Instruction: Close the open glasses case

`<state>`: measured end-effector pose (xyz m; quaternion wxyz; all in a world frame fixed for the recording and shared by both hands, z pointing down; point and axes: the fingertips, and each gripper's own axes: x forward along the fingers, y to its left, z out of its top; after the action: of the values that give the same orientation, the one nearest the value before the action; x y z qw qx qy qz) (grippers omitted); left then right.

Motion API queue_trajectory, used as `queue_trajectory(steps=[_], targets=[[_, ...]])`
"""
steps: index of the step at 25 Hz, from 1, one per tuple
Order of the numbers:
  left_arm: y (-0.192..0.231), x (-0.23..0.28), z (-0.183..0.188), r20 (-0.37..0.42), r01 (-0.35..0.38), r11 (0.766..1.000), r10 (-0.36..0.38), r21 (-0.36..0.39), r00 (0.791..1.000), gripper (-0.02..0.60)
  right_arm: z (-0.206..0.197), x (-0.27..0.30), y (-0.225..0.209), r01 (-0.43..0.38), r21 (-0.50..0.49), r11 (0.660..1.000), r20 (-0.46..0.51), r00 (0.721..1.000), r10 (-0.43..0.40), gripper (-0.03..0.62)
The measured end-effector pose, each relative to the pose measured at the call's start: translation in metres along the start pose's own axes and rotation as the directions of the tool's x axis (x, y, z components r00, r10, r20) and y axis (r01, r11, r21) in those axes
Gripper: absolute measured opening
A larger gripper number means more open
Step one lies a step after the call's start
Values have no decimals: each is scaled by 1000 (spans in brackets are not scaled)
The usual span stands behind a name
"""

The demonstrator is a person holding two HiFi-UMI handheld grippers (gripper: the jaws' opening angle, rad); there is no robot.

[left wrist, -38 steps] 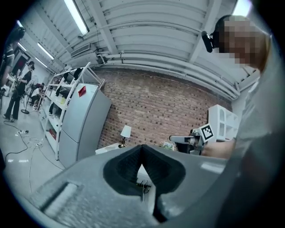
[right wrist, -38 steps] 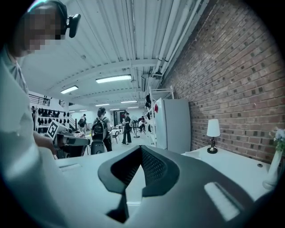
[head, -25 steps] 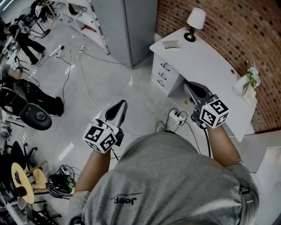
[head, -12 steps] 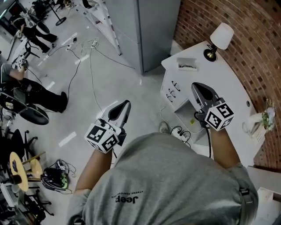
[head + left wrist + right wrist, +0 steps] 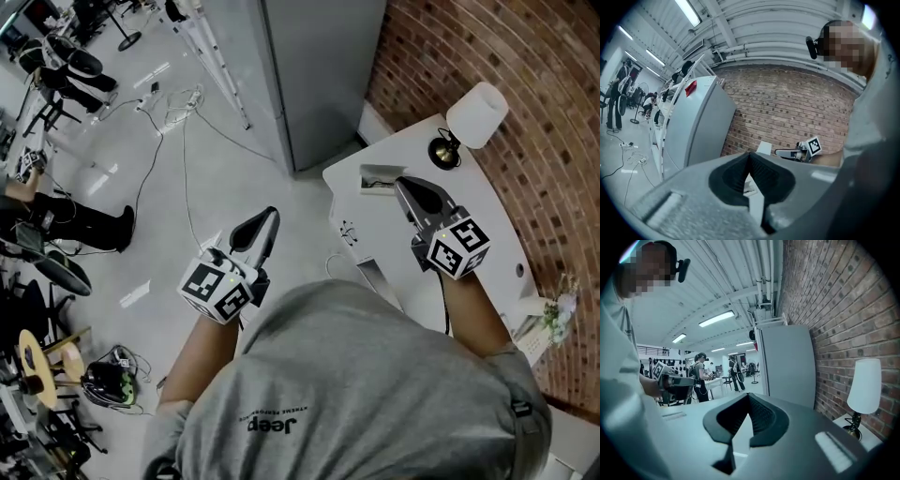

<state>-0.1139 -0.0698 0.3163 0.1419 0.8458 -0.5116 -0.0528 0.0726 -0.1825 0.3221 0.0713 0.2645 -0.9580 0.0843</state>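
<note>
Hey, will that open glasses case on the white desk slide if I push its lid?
Probably: the glasses case looks small and light on the smooth desk, so it may skid. It lies near the desk's edge, so a push could tip it off.

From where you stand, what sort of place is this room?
Probably a large workshop or lab with a staged home corner: a brick wall and a white desk with a table lamp stand beside a floor strewn with cables, under ceiling strip lights.

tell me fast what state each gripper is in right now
Left gripper: shut, nothing between its jaws.
Right gripper: shut, nothing between its jaws.
</note>
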Motion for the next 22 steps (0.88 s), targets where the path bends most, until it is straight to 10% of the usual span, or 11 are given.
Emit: queue_trajectory(steps=[13,22], targets=[[65,78,13,-37,111,993,-112,-29,993,-3,7,55,-54,80,29,996,-19,997,-80,9],[134,112,20,-144,285,958,-282,5,949,-3,25,103,-73,236,25,971,-4,972,-236,9]])
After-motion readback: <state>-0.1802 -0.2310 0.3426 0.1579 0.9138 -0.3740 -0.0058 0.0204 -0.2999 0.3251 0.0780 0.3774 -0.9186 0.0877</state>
